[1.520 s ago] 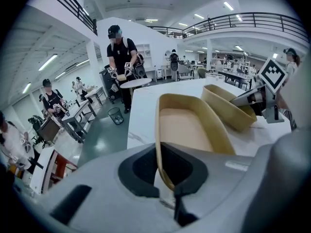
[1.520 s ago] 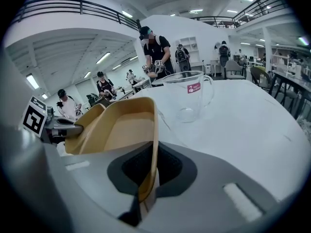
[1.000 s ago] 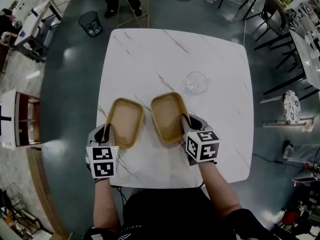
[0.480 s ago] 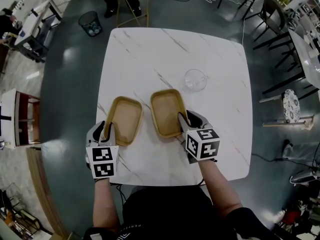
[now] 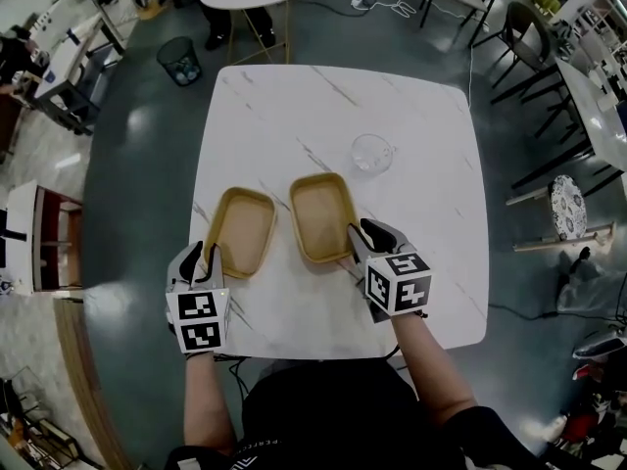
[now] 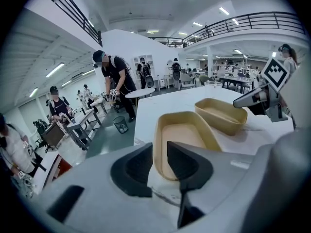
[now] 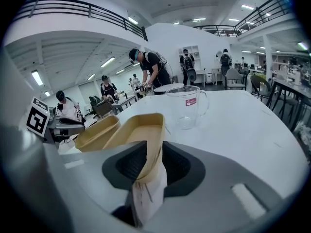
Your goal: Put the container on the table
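Head view shows two tan containers resting on the white marble table (image 5: 294,106). We take the glass cup (image 5: 371,152) as the reference point. The right container (image 5: 321,217) lies just beside the glass cup, on the side toward the person. The left container (image 5: 238,231) lies just beside the right container, on the side away from the glass cup. The right gripper (image 5: 370,235) sits at the right container's end farthest from the glass cup. In the right gripper view we see its jaws opening, with the container's rim standing between the pads. The left gripper (image 5: 200,259) sits at the left container's near end, well apart from the glass cup. In the left gripper view we see its jaws spread wide, and the container's near end shows through the gap.
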Demonstrator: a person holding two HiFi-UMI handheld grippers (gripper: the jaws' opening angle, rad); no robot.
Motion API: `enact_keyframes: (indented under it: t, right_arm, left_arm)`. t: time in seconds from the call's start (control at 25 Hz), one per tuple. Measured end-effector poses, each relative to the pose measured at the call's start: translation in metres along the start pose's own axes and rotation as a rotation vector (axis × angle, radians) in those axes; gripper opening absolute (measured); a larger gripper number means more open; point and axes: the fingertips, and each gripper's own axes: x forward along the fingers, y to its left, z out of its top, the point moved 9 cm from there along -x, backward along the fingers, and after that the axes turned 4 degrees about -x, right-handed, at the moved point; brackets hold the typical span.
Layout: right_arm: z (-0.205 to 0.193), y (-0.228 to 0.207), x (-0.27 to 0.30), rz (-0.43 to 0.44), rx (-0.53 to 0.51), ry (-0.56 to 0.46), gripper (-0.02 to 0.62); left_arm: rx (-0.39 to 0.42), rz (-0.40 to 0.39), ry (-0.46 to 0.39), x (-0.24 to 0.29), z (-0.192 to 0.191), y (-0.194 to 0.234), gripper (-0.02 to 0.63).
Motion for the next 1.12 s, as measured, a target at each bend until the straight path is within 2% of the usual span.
enact_keyframes:
  t: [0.16,0.48,0.64,1.12]
  right_arm:
    - [0.001,0.001,-0.016,-0.006,-0.008,-0.023,0.100]
    - [0.006,0.007,-0.043,-0.026,-0.010,-0.092,0.060]
    - [0.010,0.010,-0.056,-0.027,-0.015,-0.123,-0.002]
    - [-0.003,0.024,-0.078,0.002,-0.038,-0.122,0.000]
  left_arm:
    - [-0.001,0.009,-0.045,-0.014,0.005,-0.004,0.081]
    - [-0.010,-0.020,-0.110,-0.038,0.011,-0.011,-0.005]
    - [-0.027,-0.069,-0.123,-0.045,0.016,-0.018,-0.005]
    - [-0.044,-0.174,-0.141,-0.061,0.007,-0.046,-0.005]
